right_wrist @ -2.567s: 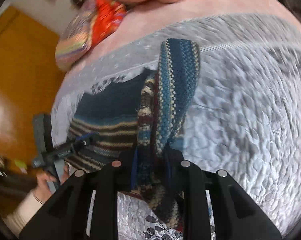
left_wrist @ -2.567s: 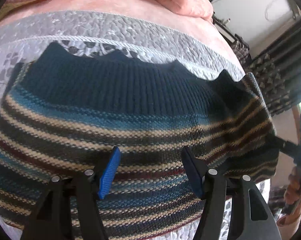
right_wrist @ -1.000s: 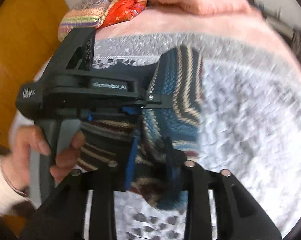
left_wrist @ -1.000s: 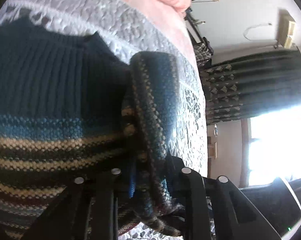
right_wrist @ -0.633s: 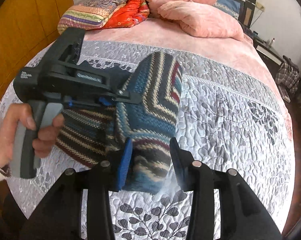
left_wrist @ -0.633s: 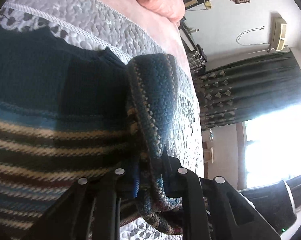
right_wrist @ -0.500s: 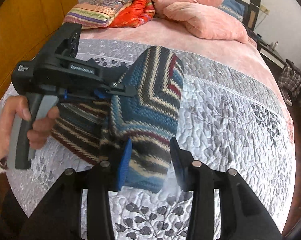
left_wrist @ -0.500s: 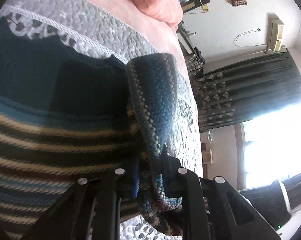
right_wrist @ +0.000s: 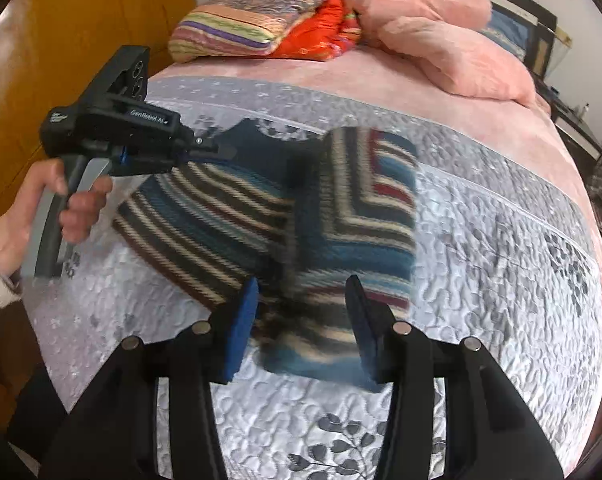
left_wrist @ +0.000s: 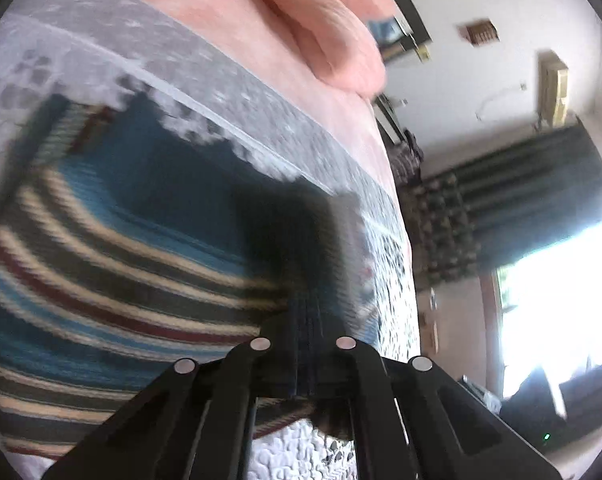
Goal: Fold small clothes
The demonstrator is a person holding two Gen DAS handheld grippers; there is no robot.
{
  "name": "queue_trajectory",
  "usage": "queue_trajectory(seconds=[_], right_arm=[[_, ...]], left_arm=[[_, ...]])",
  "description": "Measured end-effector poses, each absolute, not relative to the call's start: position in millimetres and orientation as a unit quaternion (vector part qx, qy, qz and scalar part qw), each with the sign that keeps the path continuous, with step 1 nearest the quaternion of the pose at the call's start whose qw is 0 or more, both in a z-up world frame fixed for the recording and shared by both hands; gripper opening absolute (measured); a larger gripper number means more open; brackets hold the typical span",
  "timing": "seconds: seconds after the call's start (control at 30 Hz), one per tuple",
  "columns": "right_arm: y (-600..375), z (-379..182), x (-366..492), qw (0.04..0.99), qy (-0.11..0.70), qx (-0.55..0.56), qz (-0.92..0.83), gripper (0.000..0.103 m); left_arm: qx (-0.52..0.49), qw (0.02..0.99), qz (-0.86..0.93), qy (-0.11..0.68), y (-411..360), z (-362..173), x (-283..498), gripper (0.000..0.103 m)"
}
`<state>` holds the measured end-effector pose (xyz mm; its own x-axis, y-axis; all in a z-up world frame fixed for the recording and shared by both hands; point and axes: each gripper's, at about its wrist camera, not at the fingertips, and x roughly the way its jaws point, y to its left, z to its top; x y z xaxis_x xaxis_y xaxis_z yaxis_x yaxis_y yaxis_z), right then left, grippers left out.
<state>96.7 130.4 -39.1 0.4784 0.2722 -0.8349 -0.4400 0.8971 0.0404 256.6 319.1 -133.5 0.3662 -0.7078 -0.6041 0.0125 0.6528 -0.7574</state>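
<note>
At far left of the right wrist view, a person's hand (right_wrist: 45, 204) grips the handle of the left gripper (right_wrist: 221, 151), whose tip meets the dark upper edge of the striped knitted garment (right_wrist: 221, 220). In the left wrist view its fingers (left_wrist: 261, 344) look pressed together on a fold of that knit, though heavy blur makes this less than certain. The garment lies on the grey quilted bedspread (right_wrist: 501, 260), its right part folded over the rest. Nearer the camera, the right gripper (right_wrist: 301, 312) hovers with its blue pads (right_wrist: 243, 320) spread wide, one on each side of the folded part and not pinching it. Beyond lie a pink pillow (right_wrist: 453, 56) and a striped folded blanket (right_wrist: 229, 32).
</note>
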Motion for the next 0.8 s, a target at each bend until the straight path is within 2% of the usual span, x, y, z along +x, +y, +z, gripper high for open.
queue_trajectory(seconds=[0.17, 0.2, 0.27, 0.3, 0.33, 0.47, 0.6, 0.8], right_arm=[[138.8, -44.5, 97.9, 0.851, 0.472, -0.093, 0.209, 0.047], [139.2, -46.4, 98.1, 0.85, 0.475, -0.089, 0.21, 0.047], [138.9, -49.5, 98.0, 0.849, 0.478, -0.085, 0.21, 0.047], [137.7, -50.4, 97.6, 0.848, 0.48, -0.084, 0.209, 0.047], [136.0, -50.0, 96.9, 0.848, 0.48, -0.081, 0.208, 0.048], [104.8, -40.2, 98.7, 0.856, 0.476, -0.033, 0.199, 0.054], [62.9, -35.2, 113.3, 0.858, 0.479, 0.042, 0.182, 0.054], [39.5, -69.8, 153.7, 0.841, 0.513, 0.089, 0.147, 0.054]], left_arm=[[-0.368, 0.726, -0.242, 0.528, 324.7, -151.6, 257.2, 0.005], [-0.374, 0.718, -0.248, 0.532, 320.9, -155.1, 255.9, 0.011], [-0.385, 0.705, -0.262, 0.535, 312.8, -161.7, 256.5, 0.03], [-0.389, 0.701, -0.267, 0.536, 306.5, -163.9, 257.6, 0.046], [-0.393, 0.696, -0.272, 0.536, 299.4, -165.9, 258.3, 0.057], [-0.402, 0.674, -0.298, 0.543, 266.5, -175.2, 266.3, 0.063], [-0.408, 0.666, -0.302, 0.547, 251.0, -178.3, 268.1, 0.068], [-0.385, 0.677, -0.278, 0.562, 240.8, -186.7, 267.8, 0.071]])
